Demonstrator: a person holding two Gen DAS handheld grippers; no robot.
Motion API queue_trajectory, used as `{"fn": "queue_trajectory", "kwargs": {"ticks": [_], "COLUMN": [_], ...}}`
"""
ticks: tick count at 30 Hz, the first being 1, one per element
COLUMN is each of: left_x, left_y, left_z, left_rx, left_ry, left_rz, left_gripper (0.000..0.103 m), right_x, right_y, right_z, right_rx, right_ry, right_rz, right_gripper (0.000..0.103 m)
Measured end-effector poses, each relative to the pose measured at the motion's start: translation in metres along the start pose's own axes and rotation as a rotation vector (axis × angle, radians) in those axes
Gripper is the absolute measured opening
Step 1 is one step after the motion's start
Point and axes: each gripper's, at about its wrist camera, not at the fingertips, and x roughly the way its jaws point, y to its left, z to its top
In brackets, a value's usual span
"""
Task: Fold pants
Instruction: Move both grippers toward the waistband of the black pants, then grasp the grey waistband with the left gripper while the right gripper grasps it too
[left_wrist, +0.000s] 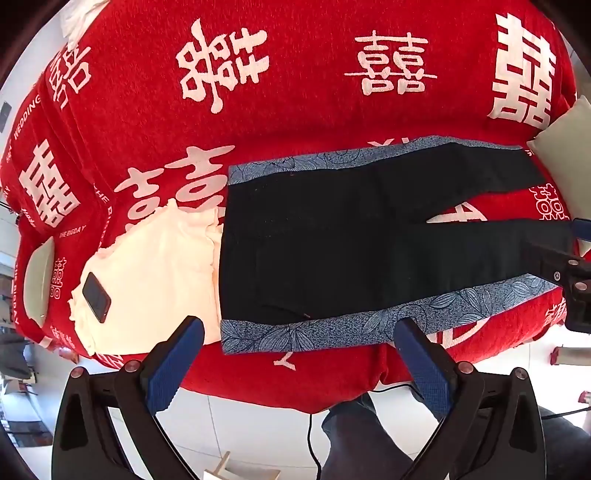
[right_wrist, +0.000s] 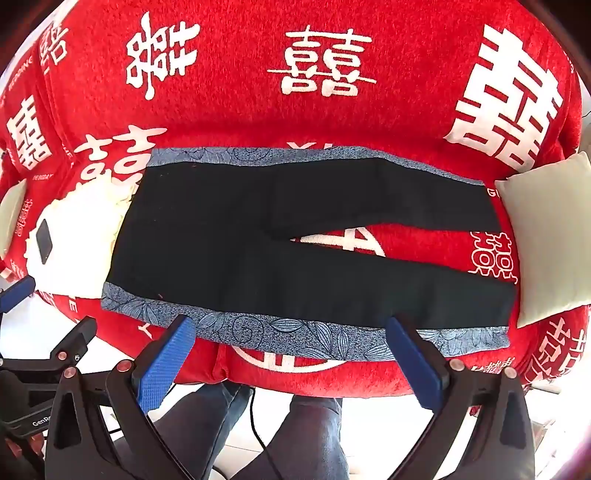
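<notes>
Blue-padded jaws stand wide apart on both tools, and nothing sits between them. The left gripper hangs over the near edge of the waist end; the right gripper hangs over the near side stripe toward the leg ends. Neither touches cloth. Just beyond them the pants lie flat and unfolded on a red bedspread printed with white characters, waist to the left, the two legs spread in a narrow V to the right (black fabric, with a blue leaf-patterned band down each outer side). Beside the waist lies a cream garment with a phone on it. A pale cushion sits near the leg ends.
</notes>
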Motion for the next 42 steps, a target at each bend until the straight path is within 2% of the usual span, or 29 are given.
{"fn": "queue_trajectory", "kwargs": {"ticks": [7, 12, 17, 21, 24, 28, 32, 34, 38, 42], "left_x": [-0.002, -0.003, -0.003, 0.000, 0.001, 0.004, 0.015, 0.025, 0.062, 0.103], "left_y": [-0.004, -0.008, -0.015, -0.016, -0.018, -0.022, -0.019, -0.011, 0.009, 0.023], "left_z": [0.000, 0.001, 0.000, 0.002, 0.004, 0.006, 0.006, 0.002, -0.013, -0.034], "left_rx": [0.001, 0.000, -0.013, -0.070, -0.116, -0.175, -0.251, -0.293, -0.339, -0.359], "left_ry": [-0.006, 0.009, 0.013, 0.047, 0.045, 0.032, 0.049, 0.063, 0.091, 0.111], "left_rz": [0.016, 0.009, 0.042, 0.026, 0.028, 0.036, -0.002, -0.023, -0.080, -0.121], "left_gripper": [0.103, 0.103, 0.103, 0.103, 0.103, 0.103, 0.103, 0.103, 0.103, 0.103], "right_x": [-0.001, -0.006, -0.002, 0.002, 0.007, 0.017, 0.032, 0.040, 0.067, 0.111], "right_y": [-0.009, -0.003, -0.016, -0.026, -0.035, -0.046, -0.051, -0.054, -0.054, -0.047], "right_z": [-0.007, 0.001, -0.002, -0.001, 0.000, 0.001, -0.001, -0.004, -0.016, -0.042], "right_rx": [0.002, 0.002, -0.006, -0.017, -0.032, -0.053, -0.068, -0.033, 0.100, 0.282], "right_ry": [-0.005, -0.006, 0.000, 0.010, 0.038, 0.076, 0.097, 0.122, 0.146, 0.175], "right_rz": [0.007, 0.022, 0.021, 0.028, 0.030, 0.066, 0.109, 0.159, 0.332, 0.528], "right_gripper": [0.103, 0.103, 0.103, 0.103, 0.103, 0.103, 0.103, 0.103, 0.103, 0.103]}}
